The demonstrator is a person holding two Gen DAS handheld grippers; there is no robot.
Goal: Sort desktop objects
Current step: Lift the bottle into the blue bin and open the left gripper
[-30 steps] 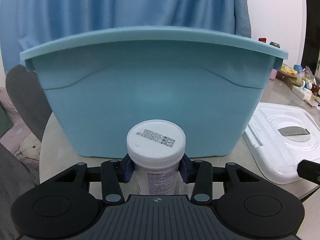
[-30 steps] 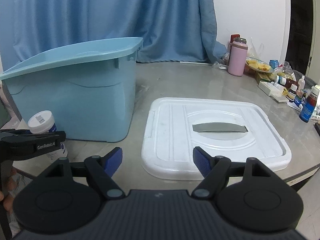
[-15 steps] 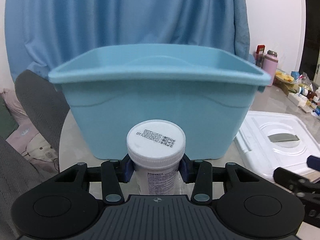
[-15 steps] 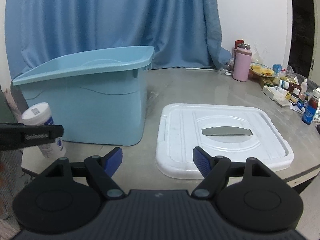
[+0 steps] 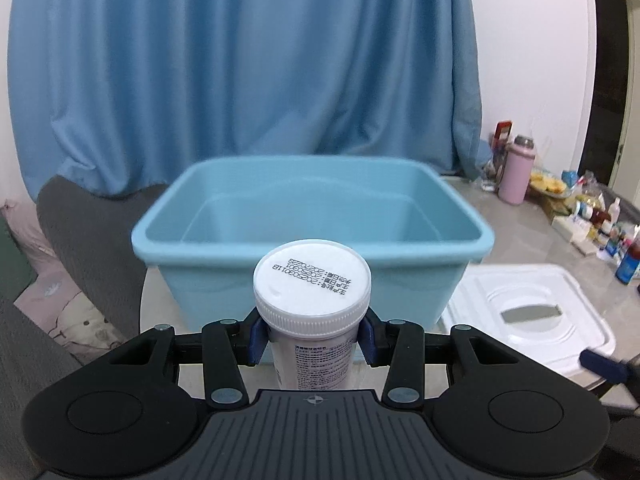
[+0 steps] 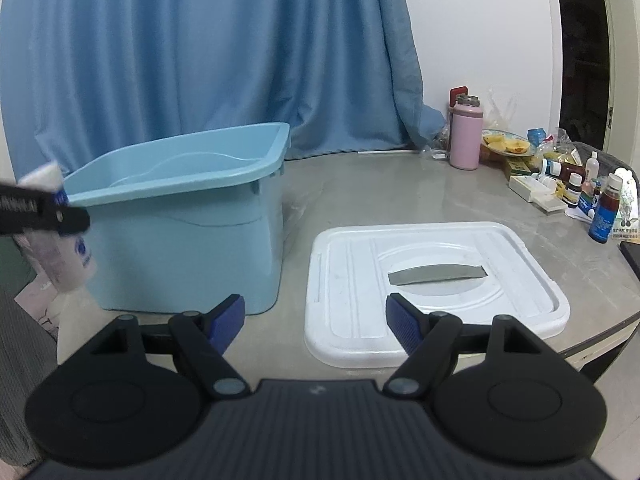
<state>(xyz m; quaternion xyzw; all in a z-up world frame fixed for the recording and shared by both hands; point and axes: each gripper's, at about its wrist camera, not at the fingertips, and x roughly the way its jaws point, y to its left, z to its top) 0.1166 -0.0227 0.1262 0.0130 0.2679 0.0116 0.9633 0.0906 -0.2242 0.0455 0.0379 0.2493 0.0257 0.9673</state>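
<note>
My left gripper point(image 5: 312, 340) is shut on a white pill bottle point(image 5: 312, 292) with a printed screw cap, held upright in the air just in front of the light blue bin point(image 5: 312, 248), about level with its rim. The bin looks empty inside. In the right wrist view the bottle point(image 6: 60, 248) and left gripper show blurred at the far left, beside the bin point(image 6: 192, 208). My right gripper point(image 6: 316, 320) is open and empty, low over the table's near edge between the bin and the white lid point(image 6: 432, 280).
The white bin lid point(image 5: 524, 312) lies flat on the grey table right of the bin. A pink flask point(image 6: 466, 136), a plate of food and several small bottles point(image 6: 604, 208) crowd the far right. A blue curtain hangs behind. A grey chair point(image 5: 88, 248) stands left.
My left gripper has lifted the bottle from low in front of the bin wall to rim height, so the bin's inside now shows. My right gripper has pulled back and risen a little.
</note>
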